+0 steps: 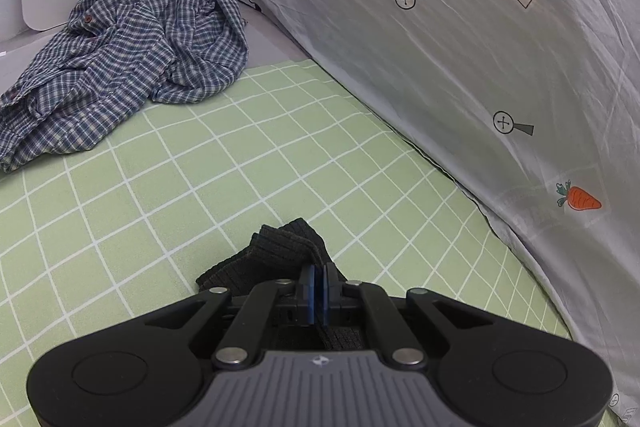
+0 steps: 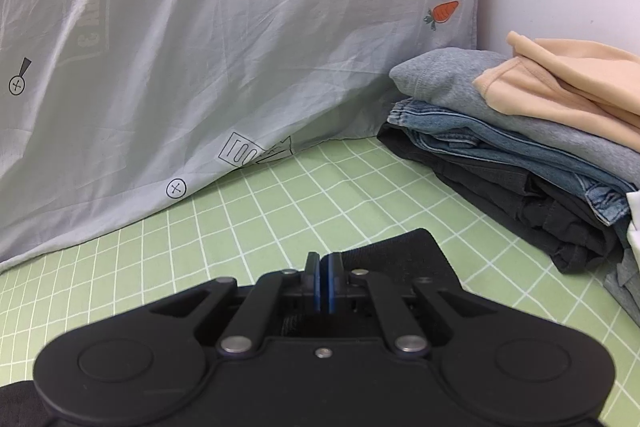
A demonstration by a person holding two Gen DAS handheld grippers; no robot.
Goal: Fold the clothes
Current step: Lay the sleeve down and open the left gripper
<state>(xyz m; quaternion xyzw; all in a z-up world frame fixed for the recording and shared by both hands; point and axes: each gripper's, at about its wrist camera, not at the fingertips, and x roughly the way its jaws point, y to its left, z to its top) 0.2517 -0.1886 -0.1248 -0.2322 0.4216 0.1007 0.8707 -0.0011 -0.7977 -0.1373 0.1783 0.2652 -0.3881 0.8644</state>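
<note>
**Both grippers clamped on a dark garment over a green checked sheet**

Left gripper (image 1: 319, 269) closed down to a sliver, blue pads pinching a fold of the dark ribbed garment (image 1: 276, 247). Ribbed cloth bunched just ahead of the fingertips and lying on the green checked sheet (image 1: 224, 163); more of the same knit visible beneath the gripper body, between the linkage arms.

Right gripper (image 2: 320, 261) likewise shut tight, pads together on the edge of a dark garment (image 2: 400, 255) with a smoother, band-like hem stretching off to the right of the fingertips, low over the sheet (image 2: 280, 195). Cannot tell for certain from these two views whether both pieces belong to one item, though colour matches.

Crumpled blue plaid shirt (image 1: 120, 67) heaped at the far left of the left wrist view, partly on the green sheet and partly on grey bedding behind, well apart from the gripper. Pale grey quilt (image 1: 460, 47) printed with carrots, arrows and small circled crosses, rising along the far side in both views, lower edge resting on the sheet.

Stack of folded clothes (image 2: 520, 147) at the right of the right wrist view, against the white wall: black at the bottom, then blue denim, then grey sweatshirt fabric, peach cloth on top. Stack near the held hem, not touching.
</note>
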